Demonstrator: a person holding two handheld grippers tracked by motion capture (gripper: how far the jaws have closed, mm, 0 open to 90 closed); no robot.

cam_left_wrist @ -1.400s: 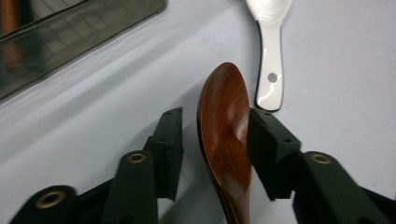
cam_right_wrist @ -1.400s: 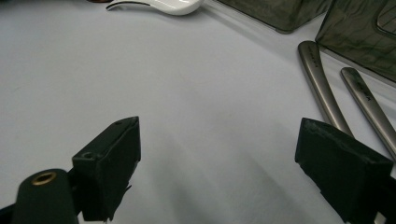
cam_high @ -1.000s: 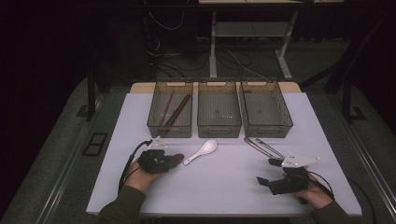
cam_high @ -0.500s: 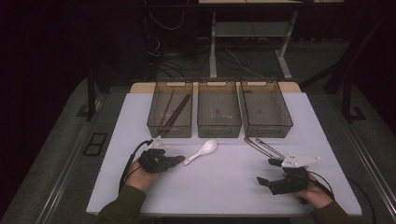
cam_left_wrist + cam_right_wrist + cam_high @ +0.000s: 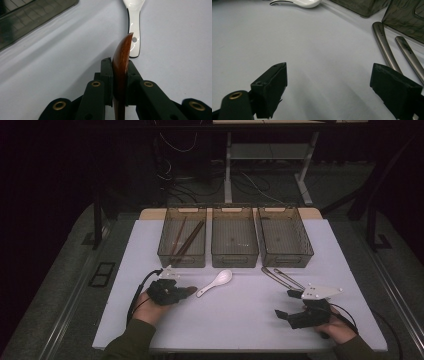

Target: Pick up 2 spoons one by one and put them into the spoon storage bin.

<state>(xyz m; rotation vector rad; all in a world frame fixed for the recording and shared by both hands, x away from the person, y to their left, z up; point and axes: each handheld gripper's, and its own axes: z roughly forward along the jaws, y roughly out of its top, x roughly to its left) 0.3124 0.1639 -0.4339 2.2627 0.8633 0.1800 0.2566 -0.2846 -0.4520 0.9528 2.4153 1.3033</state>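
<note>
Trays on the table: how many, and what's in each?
3 dark see-through plastic trays in a row along the far edge: the left tray holds brown wooden utensils; the middle tray and the right tray look empty, though their dark walls could hide something small.

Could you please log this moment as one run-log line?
left gripper: shut on wooden spoon | right gripper: open | white spoon: on table

Your left gripper [image 5: 119, 82] covers the lower part of the wooden piece [image 5: 121, 60], so you cannot tell what it is. The white spoon [image 5: 133, 15] has its bowl cut off by the top edge. The metal handles [image 5: 392, 50] run behind your right gripper [image 5: 342, 87].
</note>
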